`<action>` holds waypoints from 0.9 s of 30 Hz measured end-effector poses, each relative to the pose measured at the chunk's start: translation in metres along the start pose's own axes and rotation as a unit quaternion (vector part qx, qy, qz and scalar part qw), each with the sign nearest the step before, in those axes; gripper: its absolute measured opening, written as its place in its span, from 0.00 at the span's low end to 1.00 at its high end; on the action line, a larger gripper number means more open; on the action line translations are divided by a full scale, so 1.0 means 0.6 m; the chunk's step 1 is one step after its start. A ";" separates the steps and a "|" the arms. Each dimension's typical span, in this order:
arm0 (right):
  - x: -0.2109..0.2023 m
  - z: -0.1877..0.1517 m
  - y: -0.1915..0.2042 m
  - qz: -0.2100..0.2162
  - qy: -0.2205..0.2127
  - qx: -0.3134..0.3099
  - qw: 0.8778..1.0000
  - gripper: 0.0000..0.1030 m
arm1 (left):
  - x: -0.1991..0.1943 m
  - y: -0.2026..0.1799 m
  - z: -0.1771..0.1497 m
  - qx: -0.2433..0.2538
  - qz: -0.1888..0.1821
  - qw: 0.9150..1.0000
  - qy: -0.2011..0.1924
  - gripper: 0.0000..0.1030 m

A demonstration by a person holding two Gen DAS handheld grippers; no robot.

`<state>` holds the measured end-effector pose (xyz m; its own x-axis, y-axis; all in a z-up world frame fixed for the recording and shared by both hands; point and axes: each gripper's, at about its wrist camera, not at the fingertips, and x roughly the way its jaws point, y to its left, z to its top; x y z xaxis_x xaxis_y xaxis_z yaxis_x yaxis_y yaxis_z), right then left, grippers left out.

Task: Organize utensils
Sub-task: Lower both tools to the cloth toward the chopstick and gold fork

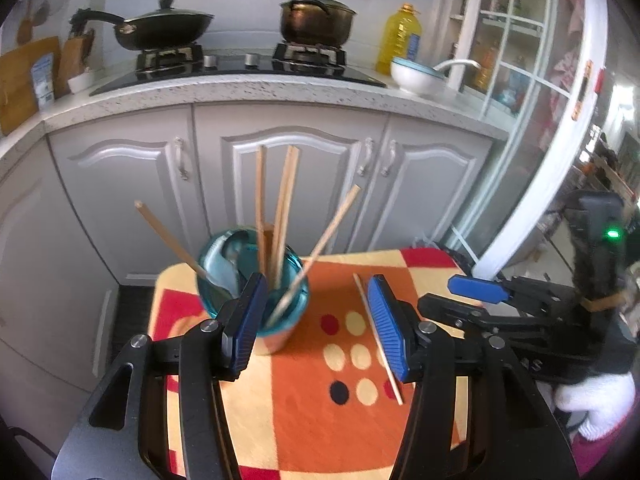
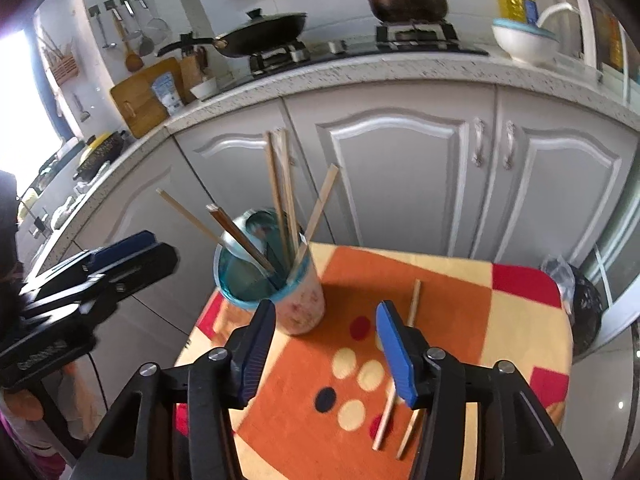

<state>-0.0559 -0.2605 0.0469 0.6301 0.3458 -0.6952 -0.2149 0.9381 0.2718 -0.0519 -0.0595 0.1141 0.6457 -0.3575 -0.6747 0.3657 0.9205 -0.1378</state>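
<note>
A teal-rimmed cup stands on the small table with its orange, cream and red cloth. It holds several wooden chopsticks and a spoon. Loose chopsticks lie on the cloth right of the cup. My left gripper is open and empty, just in front of the cup. My right gripper is open and empty above the cloth, its right finger over the loose chopsticks. It also shows at the right edge of the left wrist view.
Grey kitchen cabinets stand behind the table. The counter carries a stove with a wok and a pot, an oil bottle and a white bowl. A glass door is at the right.
</note>
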 end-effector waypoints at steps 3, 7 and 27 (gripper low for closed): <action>0.012 -0.026 -0.037 -0.011 0.018 0.018 1.000 0.51 | 0.010 -0.011 -0.014 0.006 -0.019 1.000 0.013 0.51; 0.046 -0.065 -0.087 -0.033 0.053 0.042 0.997 0.51 | 0.033 -0.029 -0.039 0.016 -0.040 0.998 0.040 0.51; 0.212 -0.135 -0.211 -0.049 0.133 0.084 0.986 0.05 | 0.283 -0.103 -0.146 0.030 -0.066 0.977 0.198 0.51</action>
<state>-0.0088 -0.3332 -0.1299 0.4196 0.2686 -0.8671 -0.0214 0.9579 0.2864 -0.0236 -0.1630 -0.0558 0.2844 -0.3721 -0.8836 0.4753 0.8551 -0.2071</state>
